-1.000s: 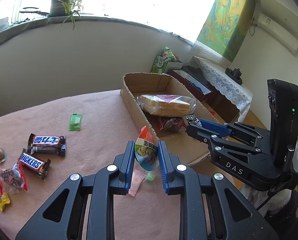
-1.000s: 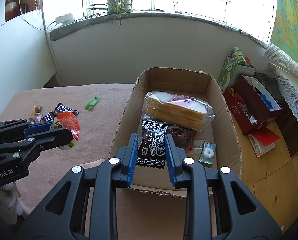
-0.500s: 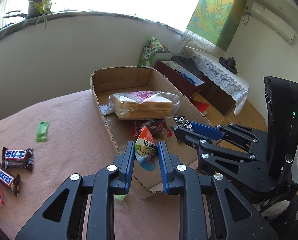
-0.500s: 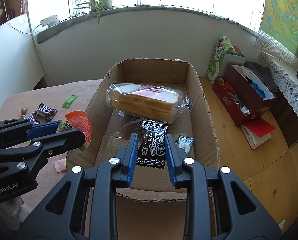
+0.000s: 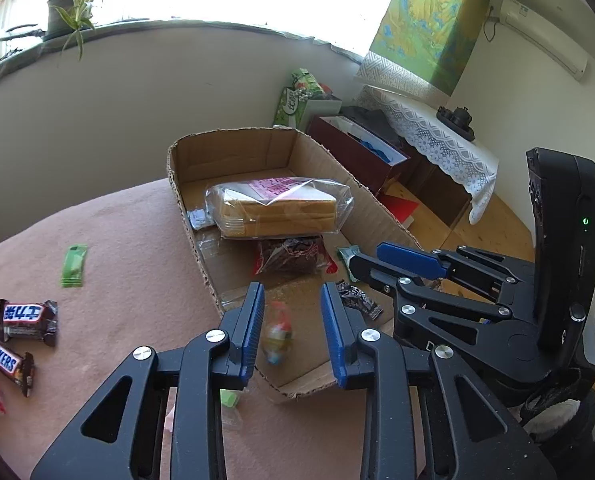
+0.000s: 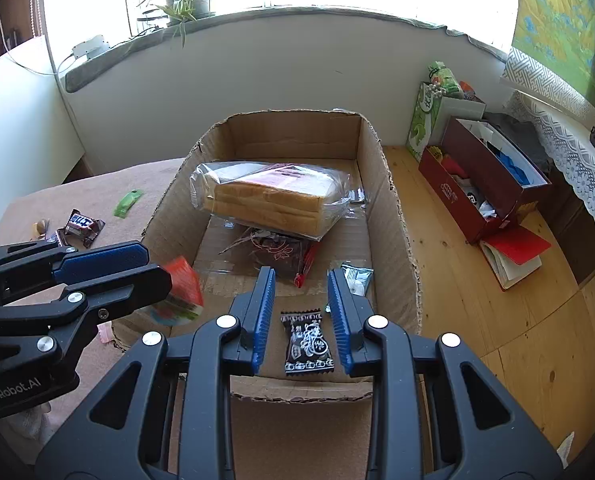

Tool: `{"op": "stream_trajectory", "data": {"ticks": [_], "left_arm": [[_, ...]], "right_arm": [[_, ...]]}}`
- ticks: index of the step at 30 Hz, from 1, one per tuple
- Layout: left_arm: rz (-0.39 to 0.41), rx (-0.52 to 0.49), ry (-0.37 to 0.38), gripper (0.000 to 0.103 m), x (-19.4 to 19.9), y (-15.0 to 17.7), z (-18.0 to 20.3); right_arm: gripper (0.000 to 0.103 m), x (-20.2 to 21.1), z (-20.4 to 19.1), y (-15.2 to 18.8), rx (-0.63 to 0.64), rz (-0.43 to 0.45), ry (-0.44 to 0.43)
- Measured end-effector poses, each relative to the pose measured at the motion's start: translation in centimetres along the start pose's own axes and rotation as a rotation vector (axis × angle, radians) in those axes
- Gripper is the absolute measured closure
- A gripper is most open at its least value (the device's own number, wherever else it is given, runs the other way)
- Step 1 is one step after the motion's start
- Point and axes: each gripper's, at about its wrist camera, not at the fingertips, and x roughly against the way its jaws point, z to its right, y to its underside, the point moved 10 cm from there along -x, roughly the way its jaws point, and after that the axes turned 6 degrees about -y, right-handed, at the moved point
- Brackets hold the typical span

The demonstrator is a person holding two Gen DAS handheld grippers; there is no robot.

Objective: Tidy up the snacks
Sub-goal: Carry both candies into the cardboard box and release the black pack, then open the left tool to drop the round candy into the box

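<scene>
An open cardboard box (image 5: 185, 204) (image 6: 393, 232) holds a bagged loaf of bread (image 5: 277, 208) (image 6: 269, 200), a dark red packet (image 5: 291, 256) and a small green packet (image 6: 357, 276). My left gripper (image 5: 293, 320) is open over the box's near corner; a red and green jelly cup (image 5: 277, 336) (image 6: 179, 296) is blurred, falling just below it. My right gripper (image 6: 302, 316) is open above the box's near end; a black snack packet (image 6: 307, 344) lies loose below it on the box floor, also showing in the left wrist view (image 5: 357, 300).
On the pink tablecloth (image 5: 117, 248) left of the box lie a green candy (image 5: 73, 266), two chocolate bars (image 5: 27, 318) (image 5: 11, 366) and other small sweets. A red storage box (image 6: 485, 184) and a book (image 6: 513, 252) sit on the wooden floor to the right.
Both grippers moved over the box and opened. The left one let go of the jelly cup, which is dropping. The right one let go of the black packet, which now lies in the box.
</scene>
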Motion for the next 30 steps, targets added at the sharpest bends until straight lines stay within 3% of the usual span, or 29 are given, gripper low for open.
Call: {"op": "stream_trajectory", "data": {"ticks": [6,13,14,15,17,24,30], "left_arm": [[0.004,0.011,0.000,0.072,0.4,0.3,-0.3],[0.023,0.037,-0.004,0.072,1.8,0.5,-1.3],[0.028,0.041,-0.006,0.072,2.0,0.5,-1.5],[0.032,0.045,-0.006,0.072,2.4,0.6,-1.7],[0.044,0.054,-0.009,0.072,3.1,0.7,-2.2],[0.088,0.092,-0.032,0.065,6.1,1.2,-4.6],[0.116,0.145,-0.064,0.065,8.7,2.3,-8.0]], "right_arm": [[0.066,0.2,0.0,0.0,0.000,0.002,0.012],[0.065,0.7,-0.6,0.0,0.007,0.006,0.019],[0.059,0.8,-0.7,0.0,0.008,0.008,0.020],[0.047,1.0,-0.9,-0.1,0.010,0.016,0.022],[0.038,1.5,-1.3,-0.3,0.017,0.037,0.027],[0.038,2.7,-4.0,-0.7,0.050,0.053,0.008],[0.038,2.9,-7.3,-1.0,0.088,0.057,-0.040]]}}
